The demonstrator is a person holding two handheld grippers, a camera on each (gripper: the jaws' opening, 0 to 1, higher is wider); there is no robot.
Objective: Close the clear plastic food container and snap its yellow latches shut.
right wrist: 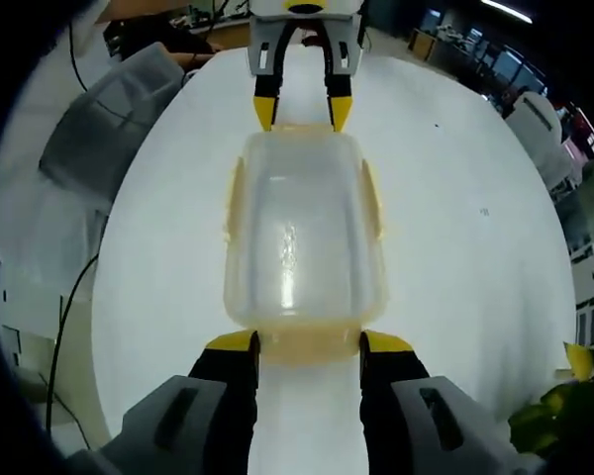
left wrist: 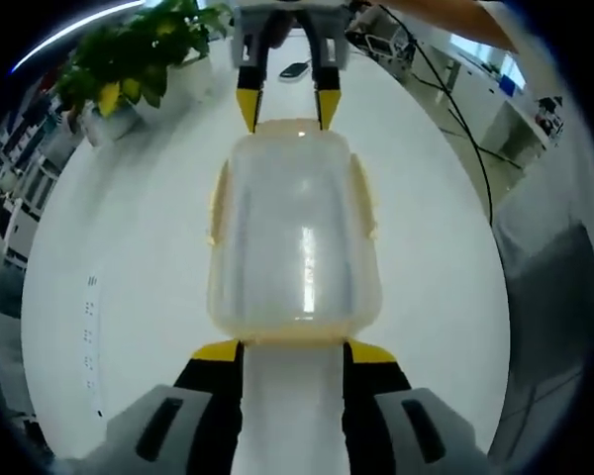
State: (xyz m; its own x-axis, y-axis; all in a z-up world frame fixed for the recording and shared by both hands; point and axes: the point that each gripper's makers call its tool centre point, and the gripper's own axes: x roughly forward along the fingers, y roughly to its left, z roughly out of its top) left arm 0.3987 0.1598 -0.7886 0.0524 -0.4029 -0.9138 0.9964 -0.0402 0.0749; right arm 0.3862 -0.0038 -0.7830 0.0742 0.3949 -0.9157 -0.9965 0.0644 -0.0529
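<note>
The clear plastic container [left wrist: 295,237] lies lengthwise on the round white table [left wrist: 129,257] with its lid on. Yellow latches [left wrist: 218,203] run along both long sides and stand out a little. My left gripper [left wrist: 295,351] is open, its yellow-tipped jaws flanking the near end. At the far end my right gripper [left wrist: 287,114] is open too, tips at the rim. In the right gripper view the container [right wrist: 302,233] has a yellowish end latch [right wrist: 310,358] between the jaws of the right gripper [right wrist: 310,346]. The left gripper [right wrist: 302,114] faces it. Whether any latch is snapped, I cannot tell.
A potted plant [left wrist: 129,59] stands at the table's far left edge, and a dark flat object [left wrist: 295,69] lies behind the right gripper. Black cables [left wrist: 455,109] trail along the right edge. A grey chair [right wrist: 119,109] is beside the table.
</note>
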